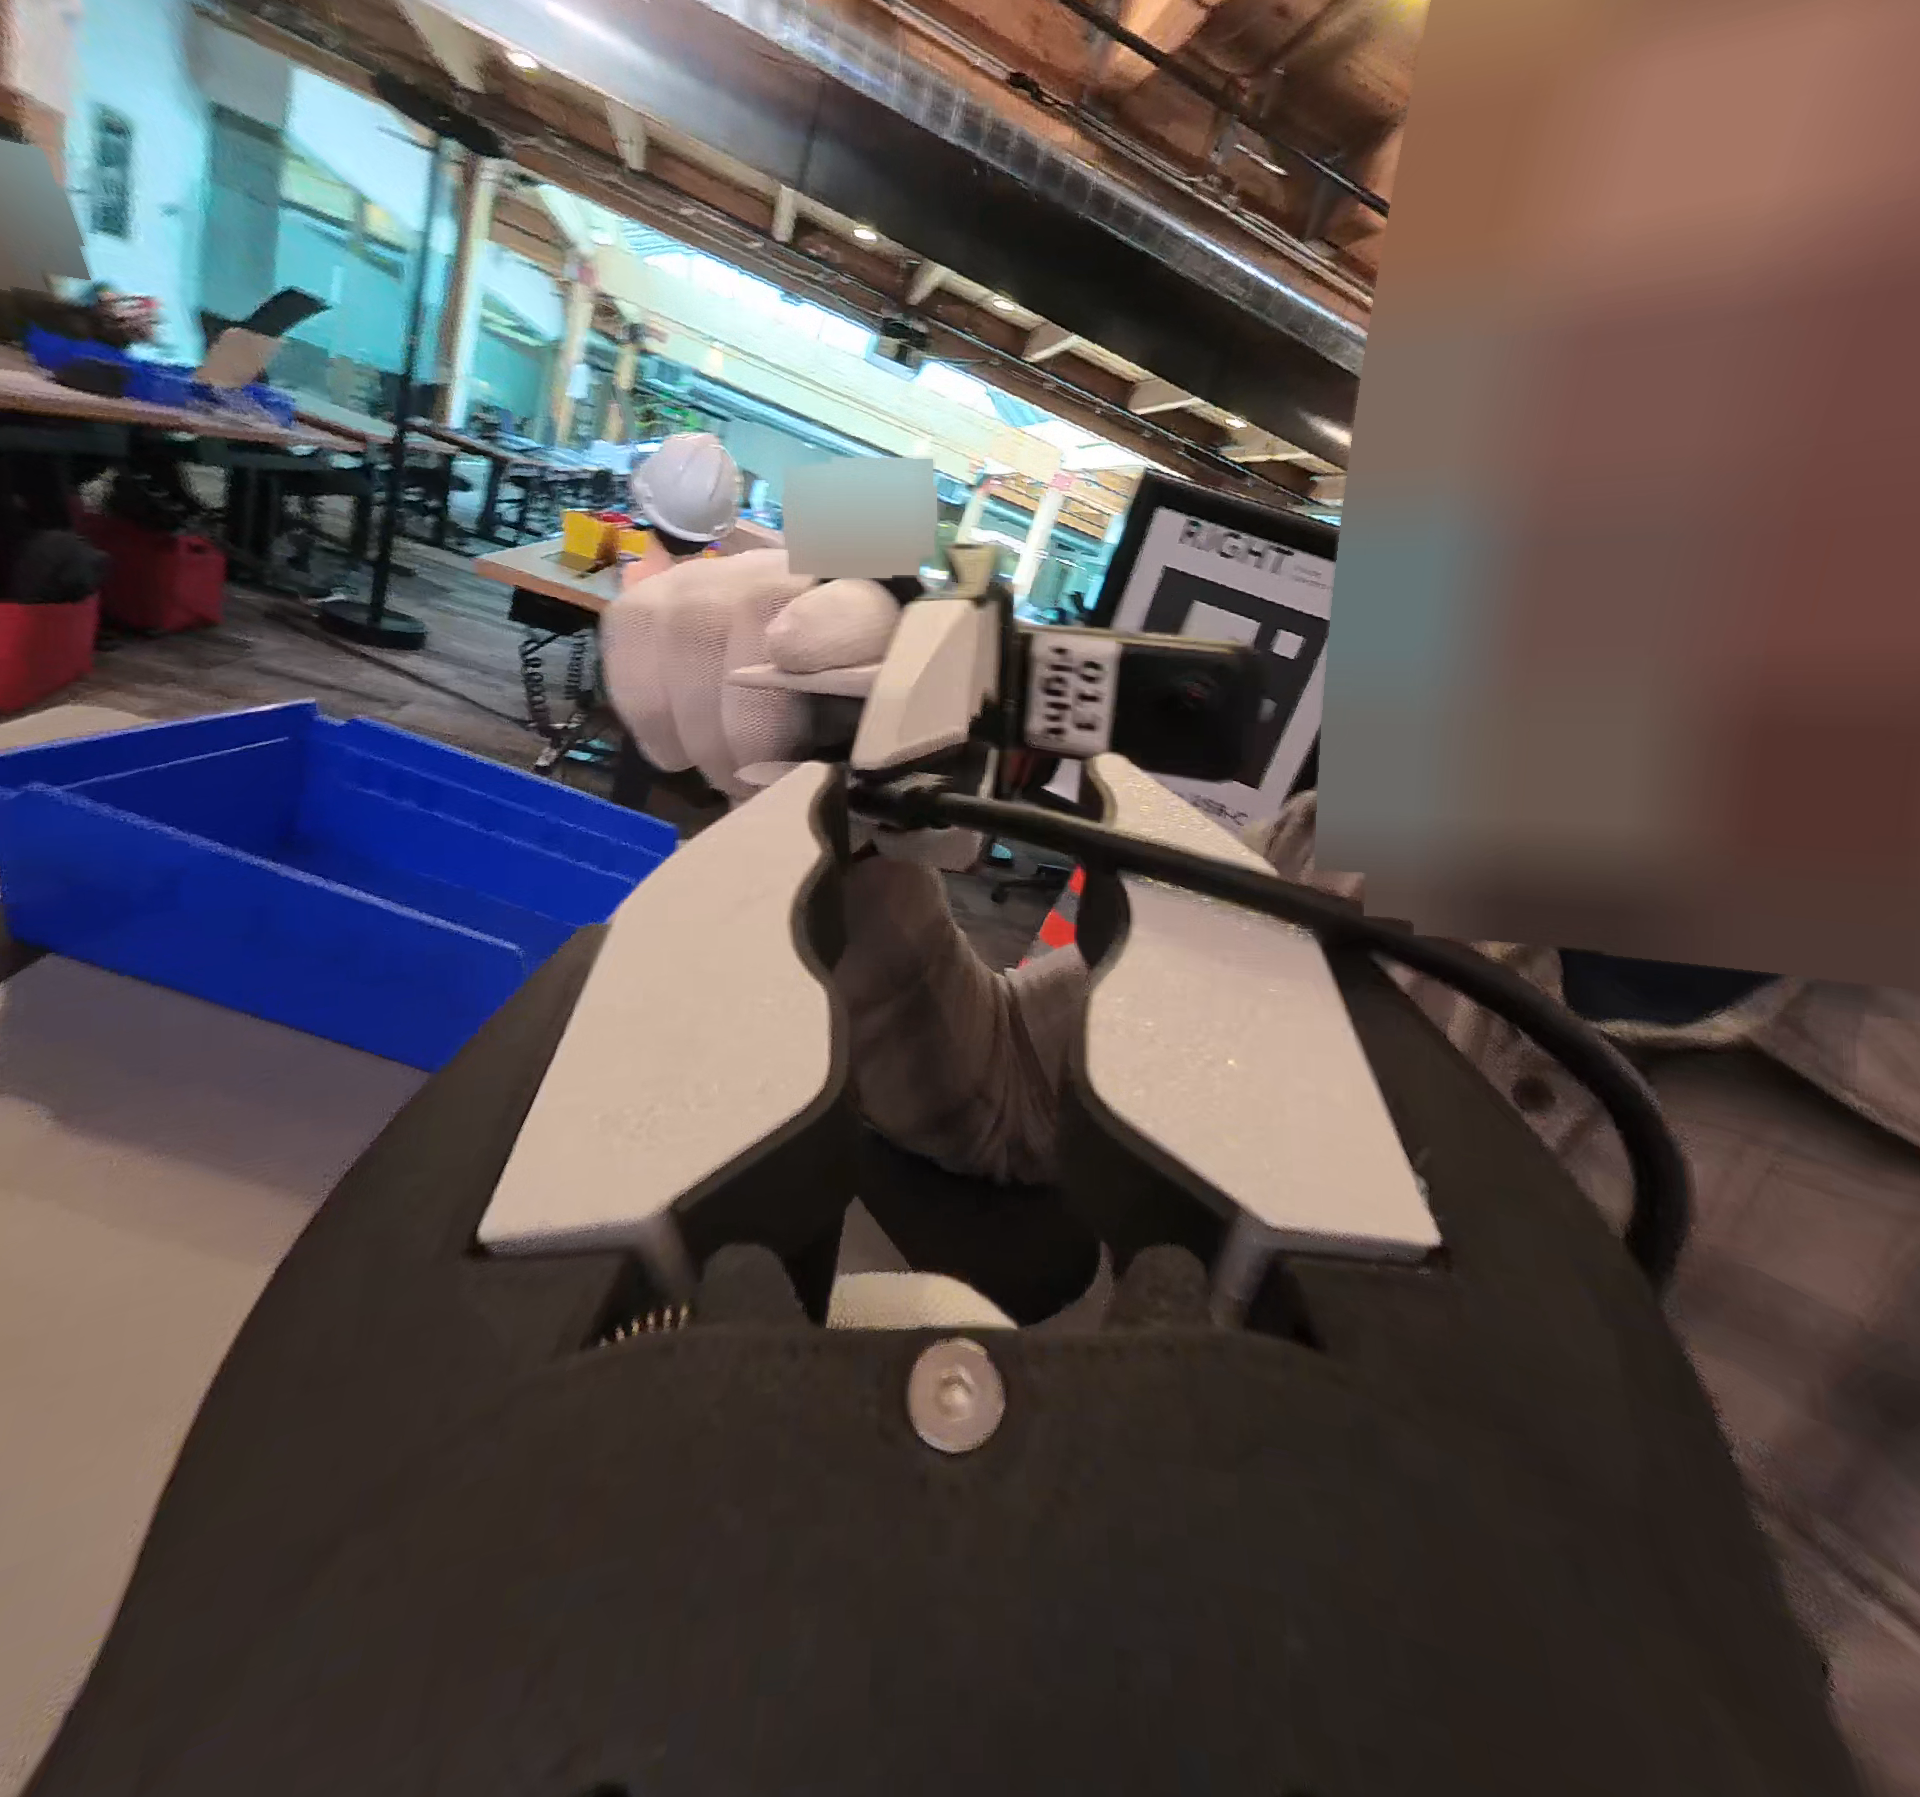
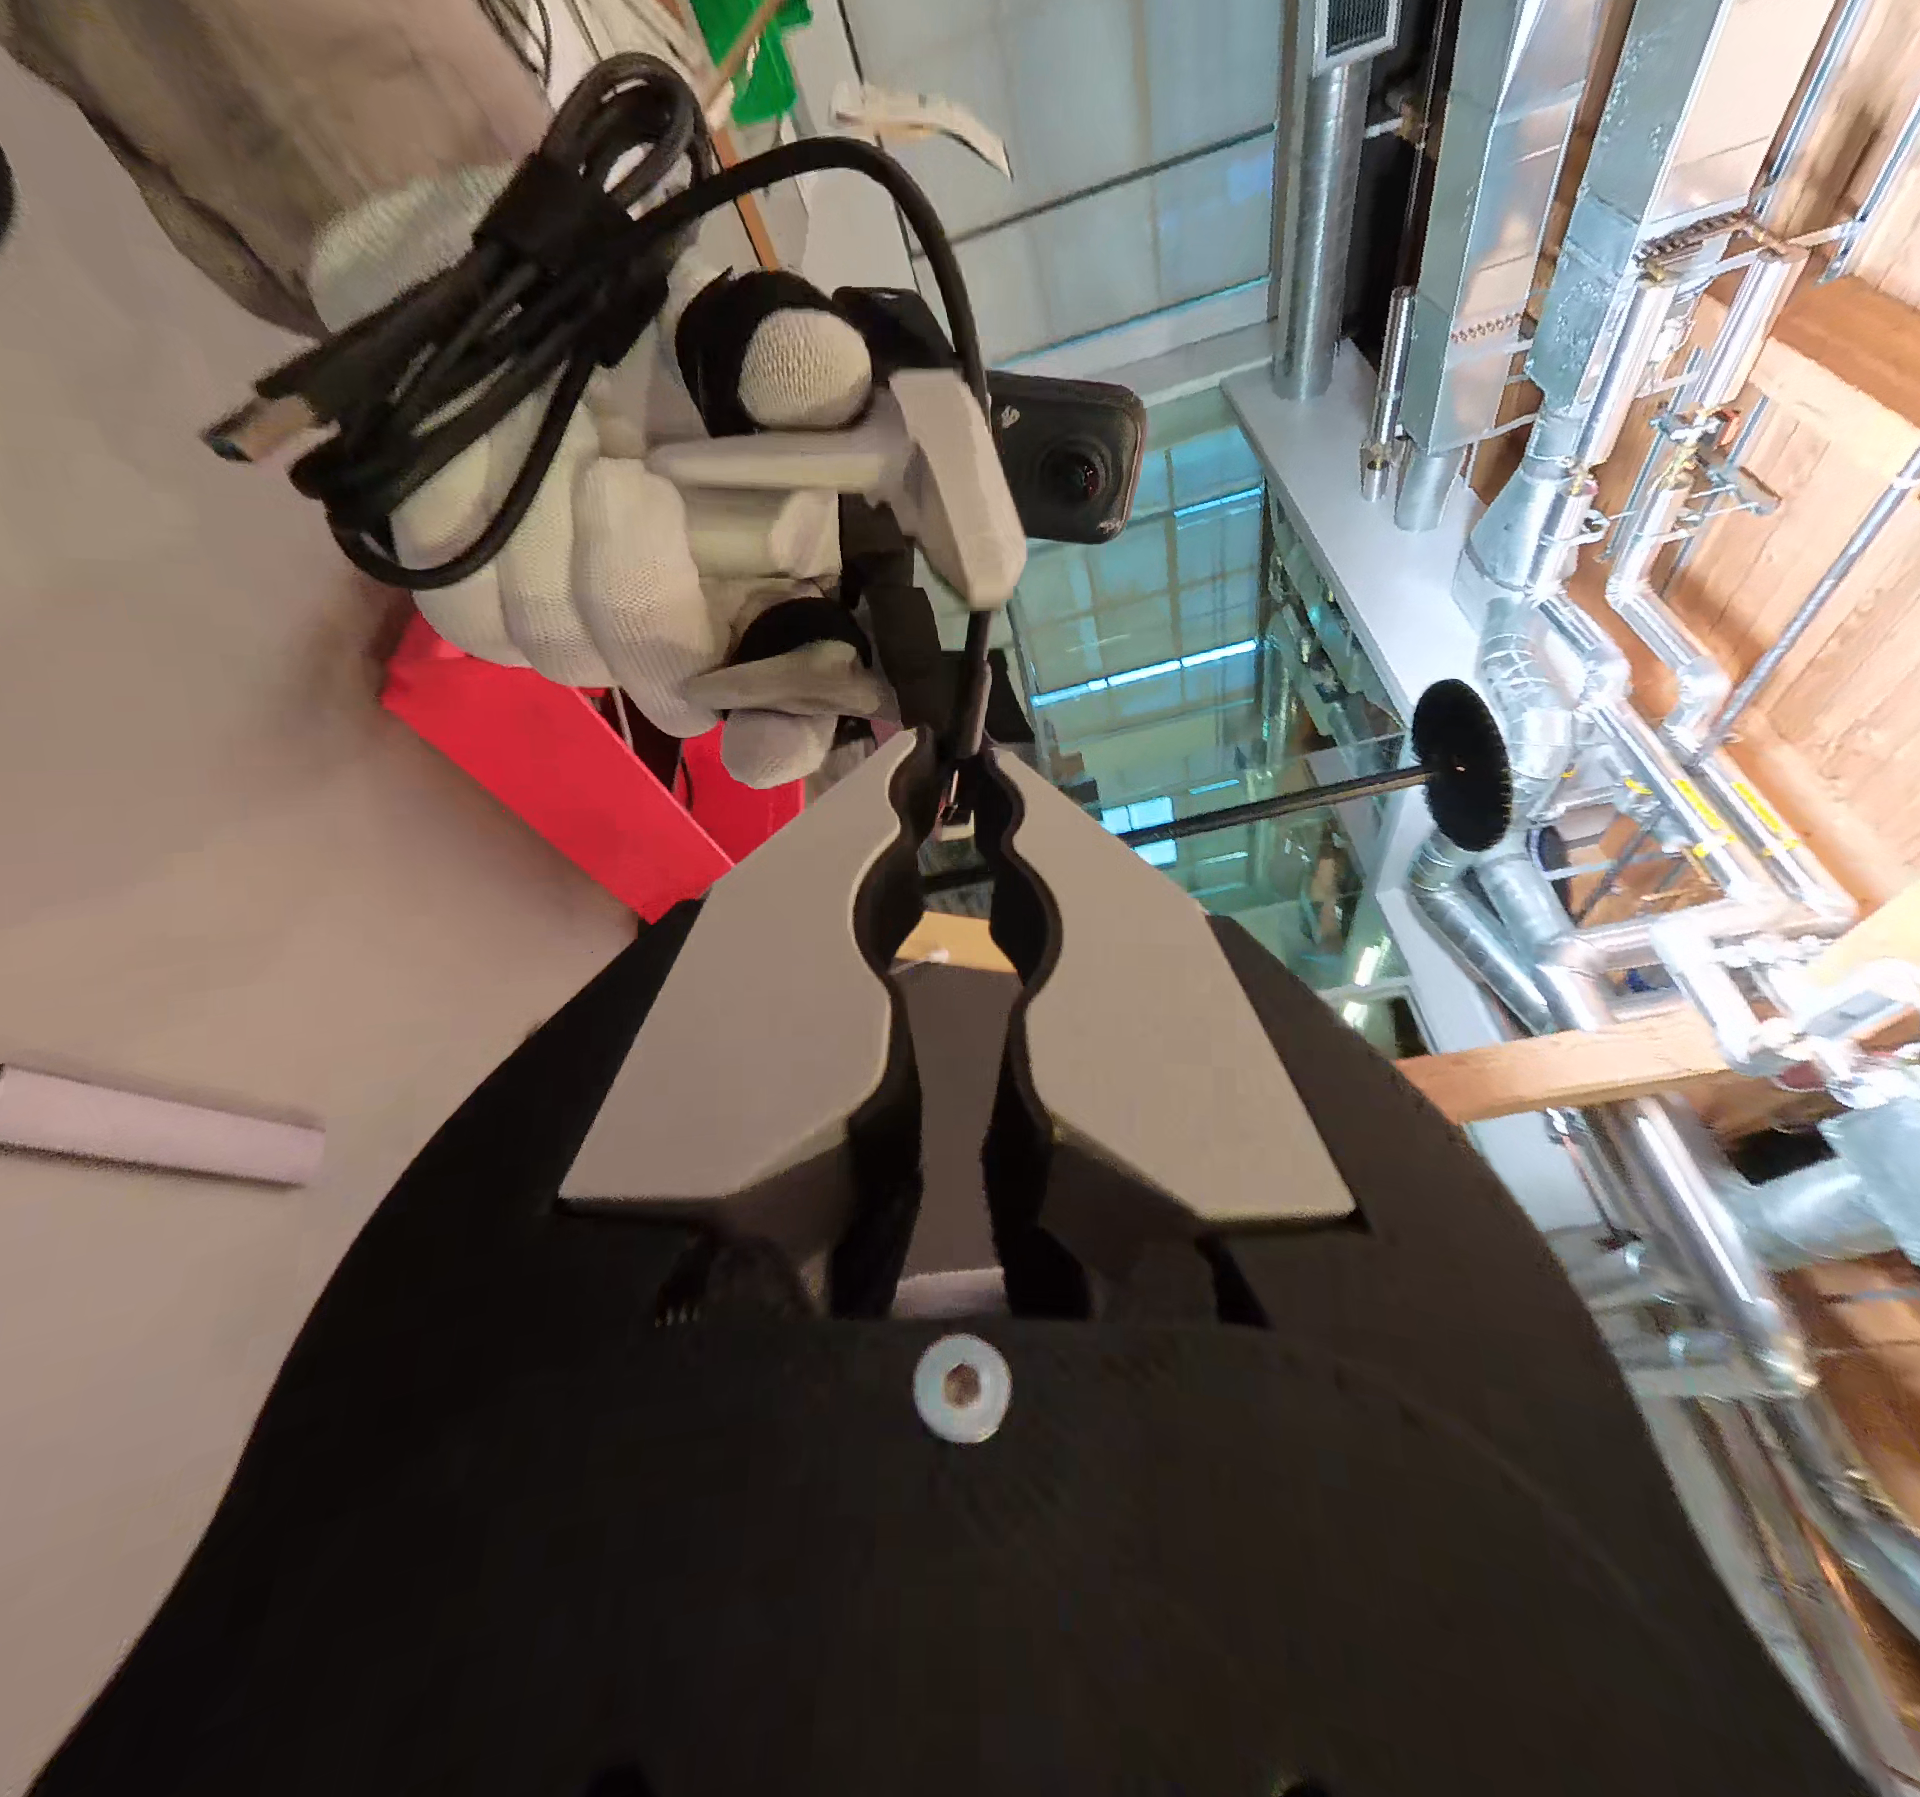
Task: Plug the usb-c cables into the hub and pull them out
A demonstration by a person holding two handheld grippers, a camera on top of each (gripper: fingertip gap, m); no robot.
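USB-C cable (image 1: 1299,900), black, one: crossing the fingertips of the left claw (image 1: 966,781) from 11 o'clock, passing over the right finger, then looping down past 3 o'clock. Left claw standing well apart, pinching nothing. Cable end met at 12 o'clock by the right claw (image 1: 868,771), carried in one white gloved hand (image 1: 707,667). Open air all around both tips. Pale table (image 1: 156,1176) low at 8 o'clock, one blue bin (image 1: 312,874) on it at 9 o'clock, its near rim just beside the left finger's outer edge. Beyond, a long hall with rows of benches, timber beams and ducting overhead; one white hard hat (image 1: 686,485) at 11 o'clock; one black-and-white marker board (image 1: 1226,604) at 1 o'clock.

Right view, tilted hard sideways. Right claw (image 2: 951,771) nearly closed, tips gripping the cable's plug at 12 o'clock. Cable (image 2: 935,220) arching up and back to one strapped coil (image 2: 520,313) lying against the left gloved hand (image 2: 582,542) at 10 o'clock, one flat metal plug (image 2: 260,428) jutting from the coil. Free space to the right of the tips. Table (image 2: 156,812) at 9 o'clock, one red box (image 2: 561,771) just beyond its edge. Silver pipes (image 2: 1610,812) at 3 o'clock; one black fan (image 2: 1460,776) on a pole.
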